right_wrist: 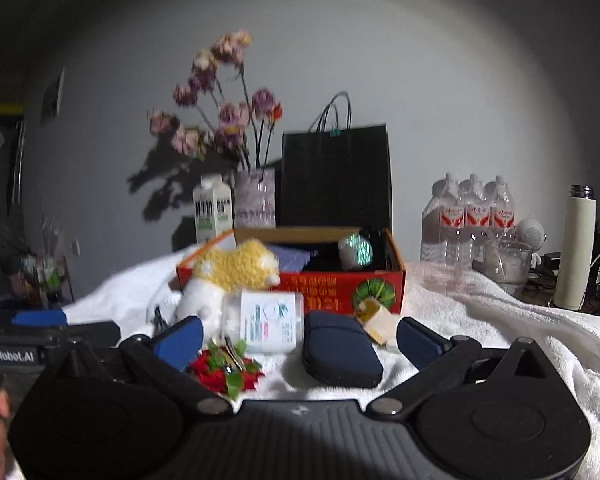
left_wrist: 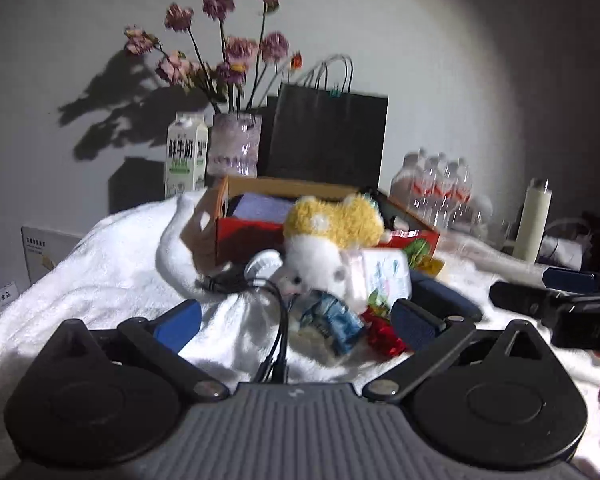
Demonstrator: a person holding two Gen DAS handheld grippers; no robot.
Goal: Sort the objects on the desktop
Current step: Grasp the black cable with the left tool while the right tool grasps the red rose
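Observation:
A red cardboard box (right_wrist: 340,292) stands open on the white towel-covered desk, also in the left wrist view (left_wrist: 256,236). In front of it lie a yellow-and-white plush toy (right_wrist: 232,276) (left_wrist: 332,240), a clear tissue pack (right_wrist: 270,322) (left_wrist: 380,276), a navy case (right_wrist: 338,354), a red flower ornament (right_wrist: 224,372) (left_wrist: 382,336), a blue snack packet (left_wrist: 332,322) and a black cable (left_wrist: 276,320). My left gripper (left_wrist: 296,320) is open and empty over the cable and packet. My right gripper (right_wrist: 298,338) is open and empty above the case.
Behind the box stand a milk carton (right_wrist: 212,212), a vase of dried flowers (right_wrist: 254,196) and a black paper bag (right_wrist: 336,176). Water bottles (right_wrist: 468,216), a glass (right_wrist: 506,262) and a white flask (right_wrist: 574,248) are at right. The towel (right_wrist: 500,320) is rumpled.

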